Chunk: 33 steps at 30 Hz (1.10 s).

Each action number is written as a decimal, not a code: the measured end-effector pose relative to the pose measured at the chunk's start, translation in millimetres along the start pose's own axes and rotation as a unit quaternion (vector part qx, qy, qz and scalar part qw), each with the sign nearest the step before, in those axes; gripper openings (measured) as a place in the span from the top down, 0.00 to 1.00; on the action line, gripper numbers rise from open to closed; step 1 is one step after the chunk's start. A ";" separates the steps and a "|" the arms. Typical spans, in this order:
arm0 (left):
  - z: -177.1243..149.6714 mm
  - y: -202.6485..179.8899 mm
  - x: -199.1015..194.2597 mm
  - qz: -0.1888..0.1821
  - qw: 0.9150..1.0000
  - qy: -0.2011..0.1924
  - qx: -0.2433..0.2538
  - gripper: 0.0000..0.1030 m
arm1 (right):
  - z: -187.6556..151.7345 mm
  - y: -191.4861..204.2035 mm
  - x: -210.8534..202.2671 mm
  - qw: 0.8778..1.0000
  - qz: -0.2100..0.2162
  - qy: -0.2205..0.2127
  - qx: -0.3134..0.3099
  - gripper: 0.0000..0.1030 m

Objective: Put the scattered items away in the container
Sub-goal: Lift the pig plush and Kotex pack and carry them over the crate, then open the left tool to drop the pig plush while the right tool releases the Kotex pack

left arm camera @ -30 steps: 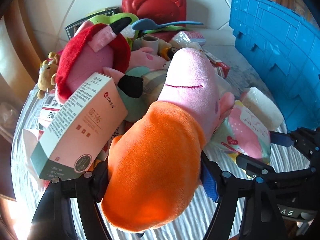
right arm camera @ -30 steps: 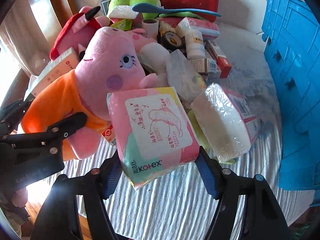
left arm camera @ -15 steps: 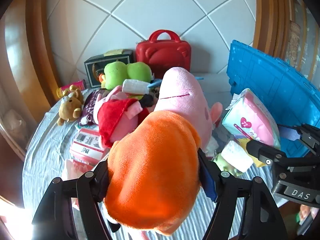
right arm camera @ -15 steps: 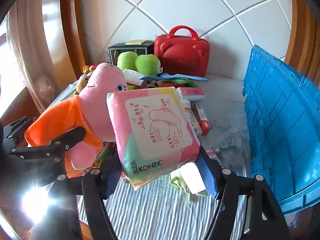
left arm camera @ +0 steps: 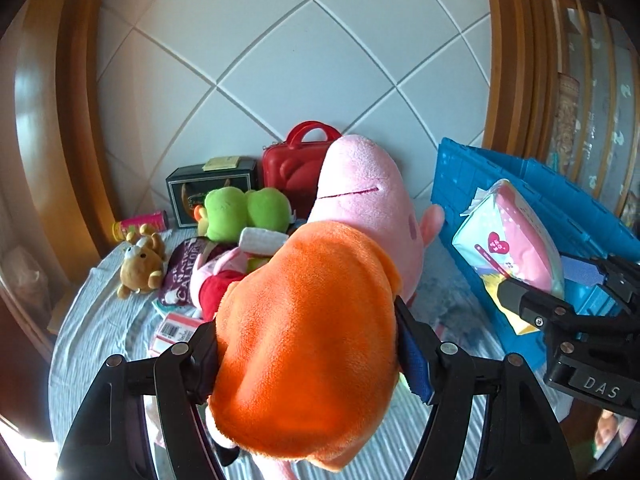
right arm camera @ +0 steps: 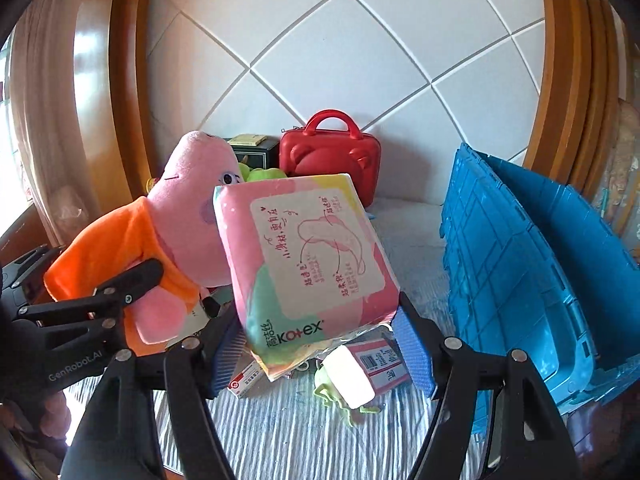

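- Blue crate point(right arm camera: 516, 264) stands on the right of the table, open, its near wall facing the pile.
- Pig plush point(left arm camera: 316, 320) in its orange top is up in the air, pinched around the body by the left gripper point(left arm camera: 308, 356), snout pointing to the far wall.
- Kotex pack point(right arm camera: 308, 256) is lifted too, tilted, clamped at its lower edge by the right gripper point(right arm camera: 316, 344), just left of the crate.
- Red case point(right arm camera: 330, 158) sits far back against the tiles.
- Green plush point(left arm camera: 246, 212) and a small brown bear point(left arm camera: 140, 264) lie in the far-left clutter on the striped cloth point(right arm camera: 280, 432).
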<state>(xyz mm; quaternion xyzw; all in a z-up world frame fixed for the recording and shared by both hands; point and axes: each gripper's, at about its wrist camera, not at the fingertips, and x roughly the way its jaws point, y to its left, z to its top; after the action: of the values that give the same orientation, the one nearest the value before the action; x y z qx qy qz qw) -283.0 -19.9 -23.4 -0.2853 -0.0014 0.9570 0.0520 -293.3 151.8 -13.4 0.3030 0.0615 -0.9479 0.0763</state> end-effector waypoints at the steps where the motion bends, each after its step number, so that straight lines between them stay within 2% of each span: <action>1: 2.8 -3.6 -1.8 -0.004 1.000 -0.003 0.002 0.31 | 2.1 -4.0 -3.5 1.000 -0.004 -0.003 0.002 0.33; 7: 21.0 -34.9 -5.8 -0.016 1.000 -0.022 0.014 0.31 | 14.4 -38.1 -26.3 0.999 -0.024 -0.030 0.012 0.33; 12: 41.4 -86.5 -7.5 -0.024 0.998 -0.046 0.026 0.31 | 22.6 -99.3 -43.5 0.997 -0.042 -0.060 0.024 0.33; 19: 90.5 -209.3 -5.8 -0.037 0.994 -0.095 0.029 0.31 | 25.4 -230.5 -66.5 0.994 -0.064 -0.087 0.028 0.33; 24: 127.0 -310.7 0.1 -0.054 0.993 -0.104 0.025 0.30 | 27.9 -329.4 -83.9 0.992 -0.088 -0.087 0.018 0.33; 26: 135.9 -347.0 8.8 -0.059 0.993 -0.095 0.023 0.30 | 28.1 -364.8 -87.4 0.992 -0.095 -0.078 0.016 0.33; 30: 138.5 -410.5 36.9 -0.064 0.996 -0.045 0.032 0.30 | 24.0 -423.4 -74.9 0.993 -0.103 -0.048 0.025 0.33; 33: 128.2 -447.2 72.9 -0.059 0.996 0.036 0.056 0.30 | 9.8 -454.7 -54.6 0.995 -0.098 -0.003 0.037 0.33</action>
<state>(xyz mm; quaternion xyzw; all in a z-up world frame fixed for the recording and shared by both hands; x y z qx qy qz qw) -369.5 435.7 58.6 -0.3159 0.0368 0.9399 0.1245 -337.6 602.1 58.4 0.2954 0.0555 -0.9533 -0.0278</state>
